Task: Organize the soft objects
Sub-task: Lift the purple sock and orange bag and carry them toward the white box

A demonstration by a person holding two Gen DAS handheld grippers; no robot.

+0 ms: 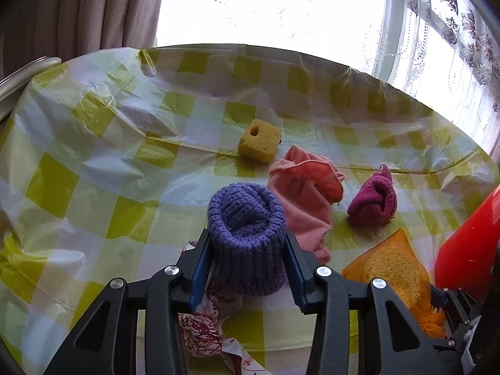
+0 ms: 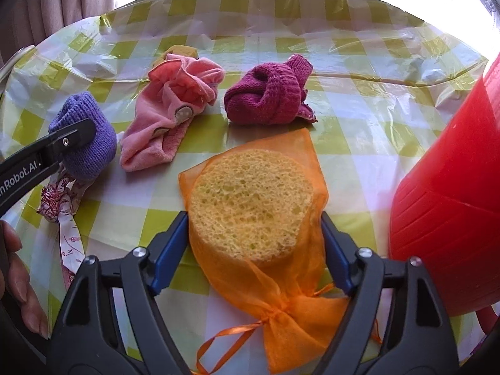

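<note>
My left gripper (image 1: 247, 234) is shut on a purple knitted piece (image 1: 247, 228), its blue pads pressing both ribbed sides; one of its fingers (image 2: 72, 137) also shows in the right wrist view against the purple knit (image 2: 90, 143). My right gripper (image 2: 254, 215) stands open astride a round yellow sponge in an orange mesh bag (image 2: 250, 206), pads beside the mesh without squeezing. That bag (image 1: 393, 268) lies at the lower right in the left wrist view. A pink cloth (image 2: 175, 109), a magenta knitted piece (image 2: 268, 97) and a square yellow sponge (image 1: 259, 140) lie on the table.
A yellow-and-white checked plastic tablecloth (image 1: 93, 172) covers the table. A red plastic container (image 2: 453, 203) stands close on the right. A white cloth with a red pattern (image 2: 62, 200) lies under the purple knit. A person's hand (image 2: 15, 281) is at the left edge. Curtains and a window lie behind.
</note>
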